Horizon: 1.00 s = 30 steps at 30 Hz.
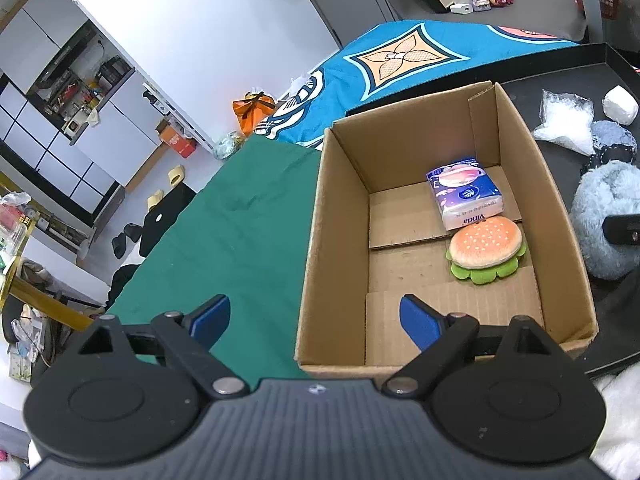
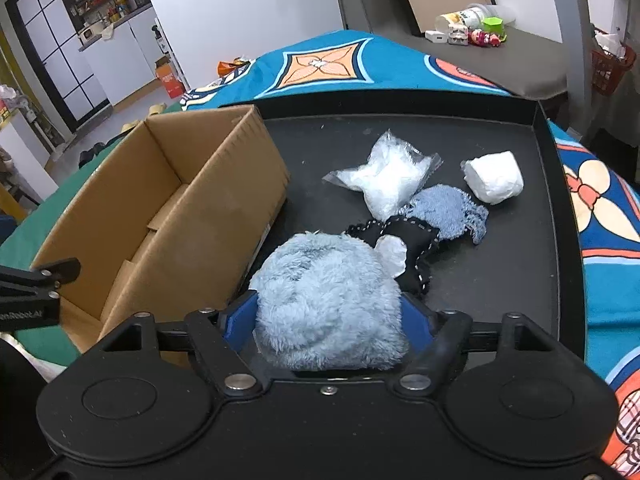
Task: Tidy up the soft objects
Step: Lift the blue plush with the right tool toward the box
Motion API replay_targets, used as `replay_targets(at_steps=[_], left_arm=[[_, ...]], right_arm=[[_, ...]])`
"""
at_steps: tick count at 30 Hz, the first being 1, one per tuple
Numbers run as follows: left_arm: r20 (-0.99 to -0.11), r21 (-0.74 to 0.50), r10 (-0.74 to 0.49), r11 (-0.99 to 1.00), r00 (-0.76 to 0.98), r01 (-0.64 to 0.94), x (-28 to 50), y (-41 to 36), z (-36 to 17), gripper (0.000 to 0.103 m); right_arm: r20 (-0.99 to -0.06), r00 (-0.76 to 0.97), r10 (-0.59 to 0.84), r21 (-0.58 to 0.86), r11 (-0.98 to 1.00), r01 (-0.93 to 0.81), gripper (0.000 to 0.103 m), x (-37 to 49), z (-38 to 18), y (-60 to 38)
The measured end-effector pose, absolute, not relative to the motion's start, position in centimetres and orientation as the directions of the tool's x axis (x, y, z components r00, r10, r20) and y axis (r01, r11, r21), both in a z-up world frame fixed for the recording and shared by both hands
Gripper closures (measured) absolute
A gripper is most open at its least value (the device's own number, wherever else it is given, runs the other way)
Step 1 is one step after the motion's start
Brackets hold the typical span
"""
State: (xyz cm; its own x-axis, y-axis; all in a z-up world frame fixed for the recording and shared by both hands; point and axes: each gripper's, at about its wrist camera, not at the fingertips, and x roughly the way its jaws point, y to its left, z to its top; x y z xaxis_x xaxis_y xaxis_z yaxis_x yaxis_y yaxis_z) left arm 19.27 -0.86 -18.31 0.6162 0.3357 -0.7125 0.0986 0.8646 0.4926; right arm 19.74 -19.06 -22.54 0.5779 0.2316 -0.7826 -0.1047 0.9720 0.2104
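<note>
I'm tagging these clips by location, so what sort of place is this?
Probably a lived-in home or studio room: a patterned blue blanket on what looks like a bed, slippers on the floor, and kitchen-style shelves crowded with small items.

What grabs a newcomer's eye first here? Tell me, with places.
The fluffy light-blue plush fills the right wrist view, clamped between the right tongs over the black tray. To its left stands the open cardboard box, holding a burger plush and a Vinda tissue pack against its right wall. The left tongs hover open and empty over the box's near edge.
</note>
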Motion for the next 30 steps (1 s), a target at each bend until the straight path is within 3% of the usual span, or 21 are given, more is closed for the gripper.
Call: replay_targets(at_steps=[6, 13, 30], left_arm=[[-0.71, 0.487, 0.331, 0.869, 0.621, 0.093, 19.2, -0.7, -18.1, 0.012], [-0.715, 0.48, 0.328, 0.872, 0.618, 0.093, 19.2, -0.6, -18.1, 0.012], [-0.723, 0.424, 0.292, 0.903, 0.627, 0.068, 19.2, 0.4, -17.7, 0.012]], right_arm=[[-0.784, 0.582, 0.218, 0.176, 0.976, -0.127, 0.024, 19.8, -22.8, -18.3], [-0.787, 0.578, 0.218, 0.171, 0.976, -0.136, 0.032, 19.4, -22.2, -18.4], [-0.758, 0.615, 0.218, 0.175, 0.976, -0.13, 0.032, 18.8, -18.2, -18.4]])
